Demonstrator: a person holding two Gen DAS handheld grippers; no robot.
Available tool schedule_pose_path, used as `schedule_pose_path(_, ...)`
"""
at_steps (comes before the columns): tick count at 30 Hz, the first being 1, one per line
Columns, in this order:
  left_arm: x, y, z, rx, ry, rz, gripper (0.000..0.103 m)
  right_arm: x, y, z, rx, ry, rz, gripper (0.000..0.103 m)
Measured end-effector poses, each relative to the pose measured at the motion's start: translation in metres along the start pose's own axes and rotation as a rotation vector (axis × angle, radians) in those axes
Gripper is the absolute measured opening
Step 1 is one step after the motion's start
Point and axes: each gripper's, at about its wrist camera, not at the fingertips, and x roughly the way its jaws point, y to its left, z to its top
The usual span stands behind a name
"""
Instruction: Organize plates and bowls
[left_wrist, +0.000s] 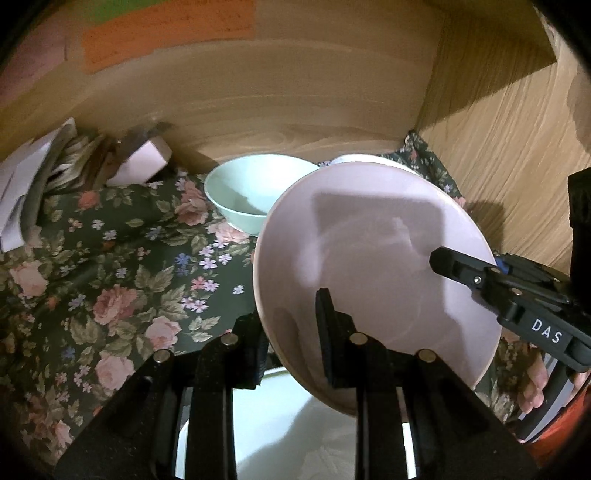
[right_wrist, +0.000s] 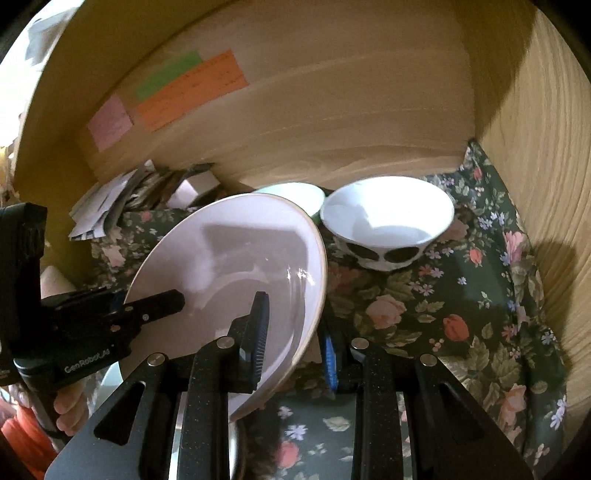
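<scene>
A pale pink plate (left_wrist: 373, 266) is held tilted above the floral cloth, gripped on opposite rims by both grippers. My left gripper (left_wrist: 291, 332) is shut on its near-left rim, one finger over the face, one behind. My right gripper (right_wrist: 295, 339) is shut on the plate (right_wrist: 236, 266) at its right rim. The right gripper also shows in the left wrist view (left_wrist: 458, 266), the left gripper in the right wrist view (right_wrist: 162, 302). A mint bowl (left_wrist: 255, 188) and a white bowl with black spots (right_wrist: 384, 225) stand behind. A white plate (left_wrist: 288, 417) lies below.
A floral tablecloth (left_wrist: 110, 288) covers the shelf. Wooden walls close the back (left_wrist: 277, 99) and right side (right_wrist: 546, 177). Papers and a small box (left_wrist: 55, 170) are piled at the back left. Coloured notes (right_wrist: 184, 92) hang on the back wall.
</scene>
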Motion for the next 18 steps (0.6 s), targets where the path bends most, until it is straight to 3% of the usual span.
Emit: schedule_pose_path(18, -0.061, 0.04, -0.035, -0.07, -0.075, 0.05, 0.023, -0.01, 0.065, -0.01, -0.084, -0.011, 0.058, 0.023)
